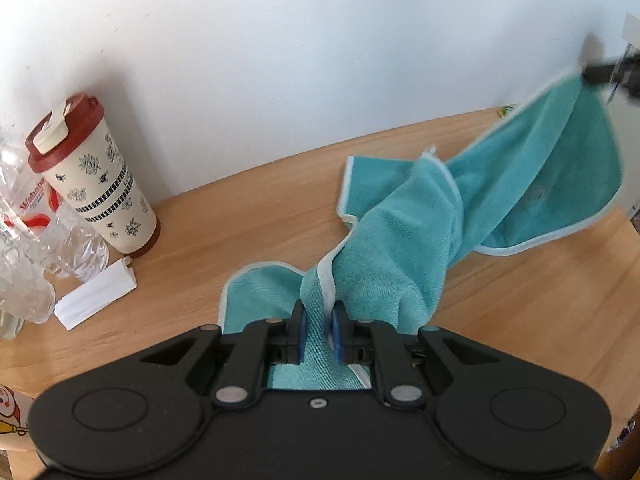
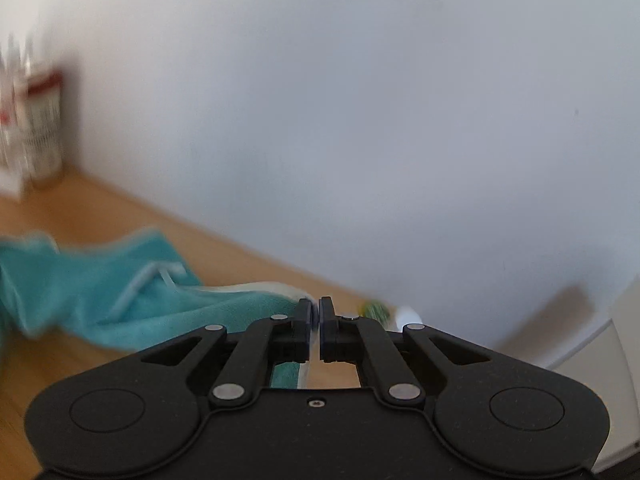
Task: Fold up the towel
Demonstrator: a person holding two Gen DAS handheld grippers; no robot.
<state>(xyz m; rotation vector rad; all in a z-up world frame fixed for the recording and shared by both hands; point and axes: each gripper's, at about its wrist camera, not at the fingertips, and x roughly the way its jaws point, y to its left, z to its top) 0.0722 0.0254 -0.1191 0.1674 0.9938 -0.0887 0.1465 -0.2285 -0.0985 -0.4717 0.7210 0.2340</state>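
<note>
**Teal towel lifted between two grippers above a wooden table**

The left gripper [image 1: 319, 320] has its fingers clamped on a bunched corner of the teal towel [image 1: 400, 232], low and close to the table [image 1: 248, 224]. The right gripper [image 2: 315, 312] has its fingers closed almost together, with a thin pale strip of towel edge pinched between them. From the left wrist view this gripper shows only as a dark blur at the far upper right, holding the opposite corner high. The towel hangs twisted between the two grips, part of it still resting on the wood, so the pose looks meant to stretch the cloth open before laying it flat for a fold.

A lidded travel cup [image 1: 96, 176], a clear plastic bottle [image 1: 24, 240] and a small white box [image 1: 96, 298] stand together at the left, near the wall [image 1: 320, 60] (well apart from the towel). The middle and right of the table offer open room. The back edge meets the wall, so spreading is likely easier toward the front.
</note>
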